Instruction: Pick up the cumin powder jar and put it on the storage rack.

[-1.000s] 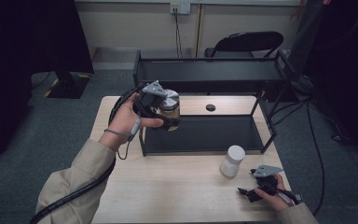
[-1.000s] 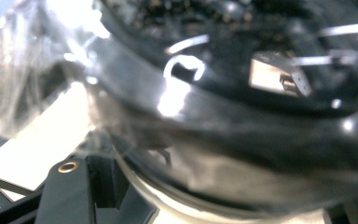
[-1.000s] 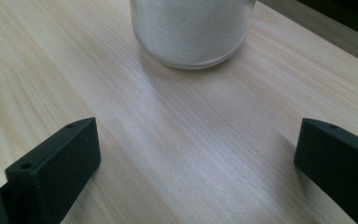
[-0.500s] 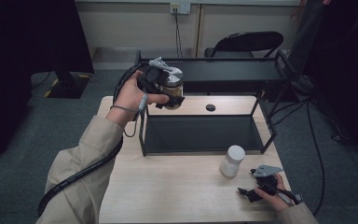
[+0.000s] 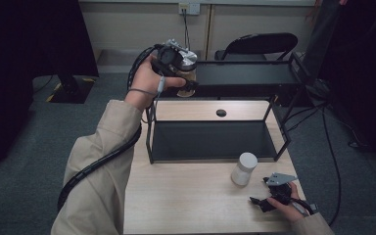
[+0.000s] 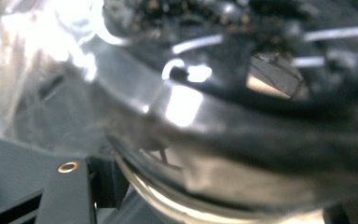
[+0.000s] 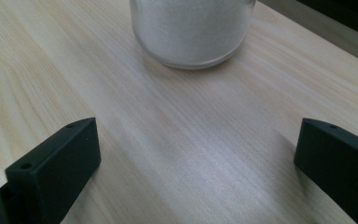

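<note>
A glass jar (image 5: pixel 188 61) with a silver lid and dark contents is held in the air at the left end of the black rack's top shelf (image 5: pixel 254 78). My left gripper (image 5: pixel 178 73) is shut on it from the left. In the left gripper view the jar (image 6: pixel 182 107) is a close blur, with one black jaw at lower left. A white jar (image 5: pixel 245 168) stands on the wooden table (image 5: pixel 186 200) in front of the rack. My right gripper (image 5: pixel 262 200) rests on the table just right of it, open, its jaws apart below the white jar (image 7: pixel 193 28).
The two-tier black rack has a lower shelf (image 5: pixel 210 139) on the table's far half. A round cable hole (image 5: pixel 221 112) sits in the table behind it. A black chair (image 5: pixel 259 44) stands beyond the rack. Bare wood lies at the table's near left.
My left hand has carried the jar up and away, from the lower shelf's level to the top shelf's left end. The right gripper and the white jar have kept still.
</note>
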`<action>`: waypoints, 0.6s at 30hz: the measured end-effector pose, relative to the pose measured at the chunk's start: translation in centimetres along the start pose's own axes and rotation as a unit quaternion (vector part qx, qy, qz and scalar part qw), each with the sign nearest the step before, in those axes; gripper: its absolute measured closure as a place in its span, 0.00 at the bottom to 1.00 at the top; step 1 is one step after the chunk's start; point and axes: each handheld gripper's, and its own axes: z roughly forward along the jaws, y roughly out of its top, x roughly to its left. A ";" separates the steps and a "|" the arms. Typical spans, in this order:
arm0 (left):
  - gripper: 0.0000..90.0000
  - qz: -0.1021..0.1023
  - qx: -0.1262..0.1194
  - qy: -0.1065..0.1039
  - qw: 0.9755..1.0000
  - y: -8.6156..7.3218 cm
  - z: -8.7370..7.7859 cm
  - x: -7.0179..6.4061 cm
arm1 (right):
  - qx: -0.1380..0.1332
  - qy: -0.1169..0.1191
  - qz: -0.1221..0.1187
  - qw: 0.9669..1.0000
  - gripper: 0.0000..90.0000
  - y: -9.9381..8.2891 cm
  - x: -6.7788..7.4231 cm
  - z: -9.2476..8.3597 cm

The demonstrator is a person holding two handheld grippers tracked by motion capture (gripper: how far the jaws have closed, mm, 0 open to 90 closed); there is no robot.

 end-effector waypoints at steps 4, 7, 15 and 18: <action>0.34 -0.015 0.001 0.019 1.000 0.9 0.9 0.3 | 0.000 0.000 0.000 1.000 0.00 0.0 0.0 0.0; 0.34 -0.028 0.000 0.032 0.999 1.1 1.6 0.7 | 0.000 0.000 0.000 1.000 0.00 0.0 0.0 0.0; 0.34 -0.054 -0.002 0.052 0.997 1.1 3.0 1.5 | 0.000 0.000 0.000 1.000 0.00 0.0 0.0 0.0; 0.34 -0.061 -0.005 0.063 0.996 1.1 3.3 1.5 | 0.000 0.000 0.000 1.000 0.00 0.0 0.0 0.0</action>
